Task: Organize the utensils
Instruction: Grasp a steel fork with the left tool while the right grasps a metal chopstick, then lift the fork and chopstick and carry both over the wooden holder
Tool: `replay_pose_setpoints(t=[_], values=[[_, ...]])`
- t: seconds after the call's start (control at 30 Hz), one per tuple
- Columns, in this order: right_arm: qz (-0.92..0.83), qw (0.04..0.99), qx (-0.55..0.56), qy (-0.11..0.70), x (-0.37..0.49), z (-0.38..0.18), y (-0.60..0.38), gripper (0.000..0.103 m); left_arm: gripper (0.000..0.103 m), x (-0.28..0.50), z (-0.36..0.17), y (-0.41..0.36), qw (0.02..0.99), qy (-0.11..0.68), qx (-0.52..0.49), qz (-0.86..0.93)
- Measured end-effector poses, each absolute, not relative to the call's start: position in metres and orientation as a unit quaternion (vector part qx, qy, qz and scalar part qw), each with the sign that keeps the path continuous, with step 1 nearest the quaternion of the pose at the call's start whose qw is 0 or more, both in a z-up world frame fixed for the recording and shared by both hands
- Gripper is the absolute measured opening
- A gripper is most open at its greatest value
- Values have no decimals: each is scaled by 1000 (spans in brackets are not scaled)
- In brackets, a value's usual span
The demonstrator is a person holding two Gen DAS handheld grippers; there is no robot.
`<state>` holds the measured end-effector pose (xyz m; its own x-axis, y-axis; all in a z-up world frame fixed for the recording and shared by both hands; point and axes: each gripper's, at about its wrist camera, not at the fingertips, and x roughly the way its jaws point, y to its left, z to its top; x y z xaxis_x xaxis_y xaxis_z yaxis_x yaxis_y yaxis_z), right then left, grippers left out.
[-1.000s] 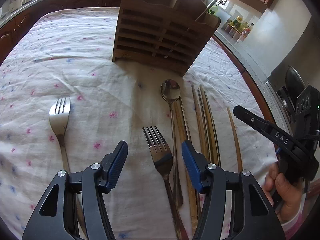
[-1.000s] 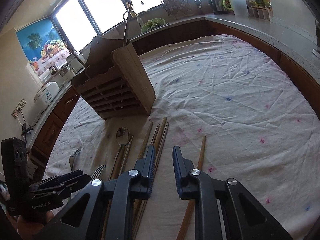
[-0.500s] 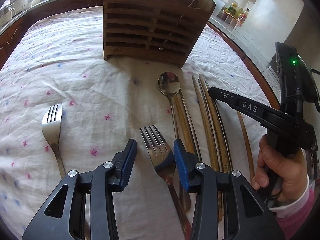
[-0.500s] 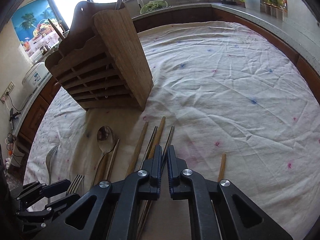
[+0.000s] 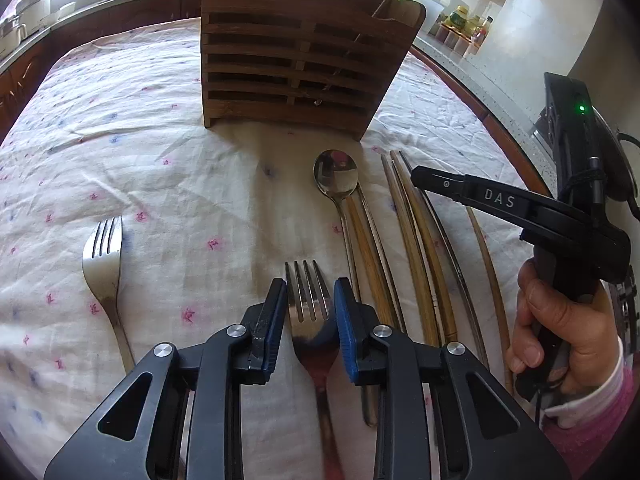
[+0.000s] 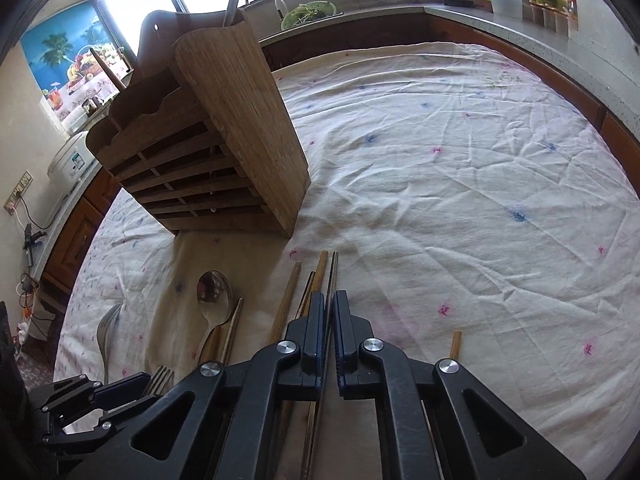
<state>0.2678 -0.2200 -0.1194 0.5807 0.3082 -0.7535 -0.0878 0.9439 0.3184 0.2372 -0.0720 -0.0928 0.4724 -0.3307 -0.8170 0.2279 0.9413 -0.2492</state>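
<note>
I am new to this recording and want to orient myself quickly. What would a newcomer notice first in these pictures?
First, the tall slatted wooden utensil holder standing at the far side of the white flowered tablecloth. Next, the left gripper, its jaws just closing around the head of a steel fork, and to its right a row of wooden chopsticks. The right gripper is shut on one thin dark chopstick.

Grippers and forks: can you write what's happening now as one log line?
left gripper: closing around fork, pads not clearly pressing | right gripper: shut on chopstick | wooden holder: one utensil inside
</note>
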Motion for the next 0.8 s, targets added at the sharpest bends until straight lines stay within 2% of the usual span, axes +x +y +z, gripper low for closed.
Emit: replay_pose_setpoints(t=[0.27,0.8], values=[[131,896,146,399,232,-82,-227,4,20,215,-73,-59,868,463,-54,-169],[164,924,148,313,168,-3,-229,3,20,162,8,-29,912,361,-72,-181]])
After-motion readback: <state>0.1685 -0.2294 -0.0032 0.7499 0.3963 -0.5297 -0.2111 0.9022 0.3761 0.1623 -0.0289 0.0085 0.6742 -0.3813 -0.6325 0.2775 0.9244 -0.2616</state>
